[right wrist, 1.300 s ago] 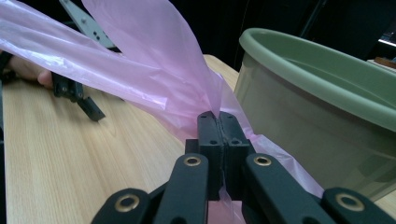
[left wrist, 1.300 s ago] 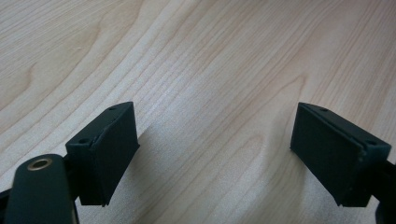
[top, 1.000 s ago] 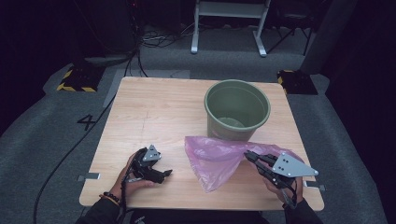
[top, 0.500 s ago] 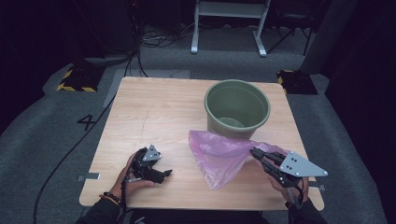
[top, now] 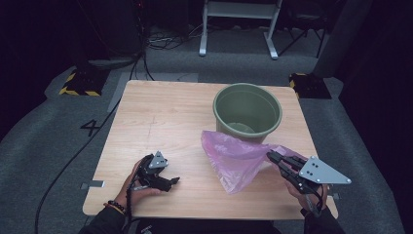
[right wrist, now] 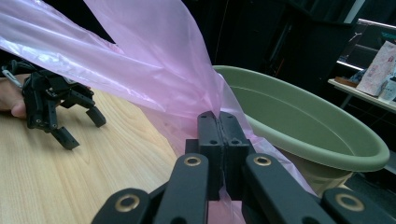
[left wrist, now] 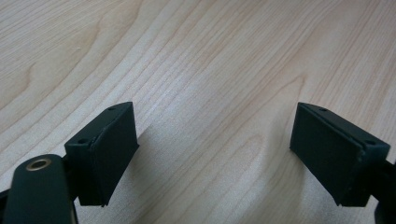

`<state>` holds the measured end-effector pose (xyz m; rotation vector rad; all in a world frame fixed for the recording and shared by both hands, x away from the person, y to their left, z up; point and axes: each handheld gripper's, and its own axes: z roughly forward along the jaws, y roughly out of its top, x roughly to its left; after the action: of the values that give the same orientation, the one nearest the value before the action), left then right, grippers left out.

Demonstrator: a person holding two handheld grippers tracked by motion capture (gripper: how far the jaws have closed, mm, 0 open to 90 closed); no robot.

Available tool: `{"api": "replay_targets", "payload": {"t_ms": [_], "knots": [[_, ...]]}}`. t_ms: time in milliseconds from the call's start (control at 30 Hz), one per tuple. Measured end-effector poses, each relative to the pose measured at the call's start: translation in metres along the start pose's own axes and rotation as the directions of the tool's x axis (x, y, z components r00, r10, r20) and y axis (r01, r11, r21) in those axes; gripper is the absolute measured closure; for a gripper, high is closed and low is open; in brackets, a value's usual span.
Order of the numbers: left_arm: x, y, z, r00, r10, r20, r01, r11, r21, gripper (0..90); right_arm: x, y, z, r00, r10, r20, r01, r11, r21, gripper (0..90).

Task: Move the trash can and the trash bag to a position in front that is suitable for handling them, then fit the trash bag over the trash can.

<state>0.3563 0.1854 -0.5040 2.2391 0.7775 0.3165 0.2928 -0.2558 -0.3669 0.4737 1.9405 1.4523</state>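
Two grippers work over a wooden table (top: 180,117) in the high view. At the near left, the left gripper (top: 171,182) rests on the tabletop in a hand (top: 139,183), its jaws spread with nothing between them. At the near right, the right gripper (top: 269,156) is clamped on the edge of a pink bag (top: 234,158), which spreads leftward from the jaws across the table's near right part and lies just in front of a green bucket (top: 247,109). That bucket stands upright at the far right of the table. Beyond the table, on the grey floor (top: 39,141), lie cables (top: 160,41), and a white stand (top: 241,24) rises at the far side.

From the left gripper view, both black pads (left wrist: 109,149) stand wide apart above bare wood grain, holding nothing.

From the right gripper view, the jaws are pressed together with the bag's thin film (right wrist: 154,70) pinched between them; the film fans up and to the left from the pinch. Right behind it sits the bucket (right wrist: 322,135), its rim close to the jaws. Farther left on the table, the left gripper (right wrist: 81,126) sits open with fingers (right wrist: 11,100) behind it.
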Motion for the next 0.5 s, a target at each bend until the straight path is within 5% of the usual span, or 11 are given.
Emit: {"api": "replay_targets", "payload": {"t_ms": [500], "knots": [[0.0,0.0,0.0,1.0,0.0,0.005,0.0,1.0,0.002,14.2,-0.011,0.002,-0.008,0.999,0.007,0.043,-0.007,1.0,-0.02,89.9]]}}
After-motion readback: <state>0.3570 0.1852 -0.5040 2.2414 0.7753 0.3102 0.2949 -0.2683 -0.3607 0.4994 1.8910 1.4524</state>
